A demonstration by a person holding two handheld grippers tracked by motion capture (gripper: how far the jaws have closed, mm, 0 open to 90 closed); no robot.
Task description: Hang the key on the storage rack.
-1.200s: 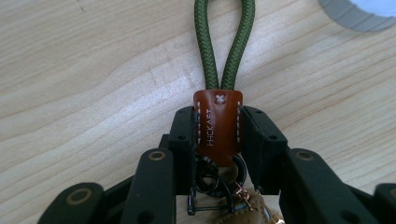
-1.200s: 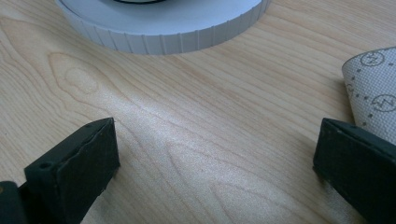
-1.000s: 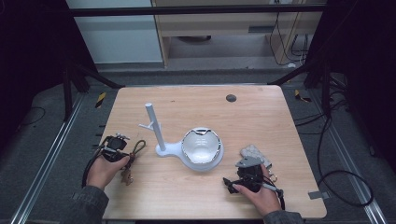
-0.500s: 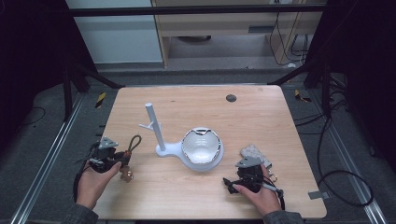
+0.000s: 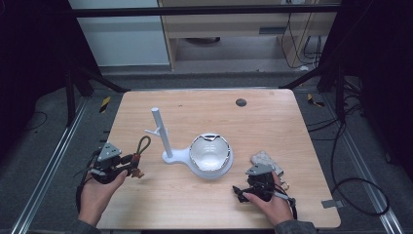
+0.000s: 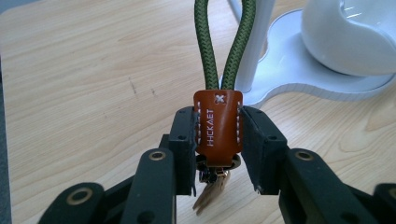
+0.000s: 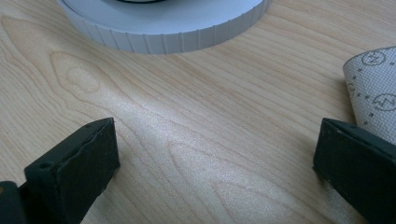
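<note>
A keychain [image 5: 141, 147] with a green rope loop [image 6: 205, 56] and an orange leather tab [image 6: 218, 122] is held at the table's left front. My left gripper [image 5: 131, 165] is shut on the tab, and its jaws press both sides of the tab in the left gripper view [image 6: 217, 140]. The loop points up toward the white stand [image 5: 160, 131], and a small pale tag hangs below the tab. My right gripper [image 5: 237, 191] rests at the right front. Its jaws stand wide apart over bare wood [image 7: 215, 163] with nothing between them.
The stand's flat base [image 6: 289, 70] carries a white bowl [image 5: 209, 152] at the table's middle. Its ribbed rim [image 7: 177, 28] lies just ahead of the right jaws. A dotted grey cloth pouch [image 5: 265, 160] lies beside the right hand [image 7: 373, 88]. A dark round hole [image 5: 240, 102] marks the far side.
My left hand drew back toward the near edge and rose, lifting the keychain off the table so that its loop stands up. The right hand kept still.
</note>
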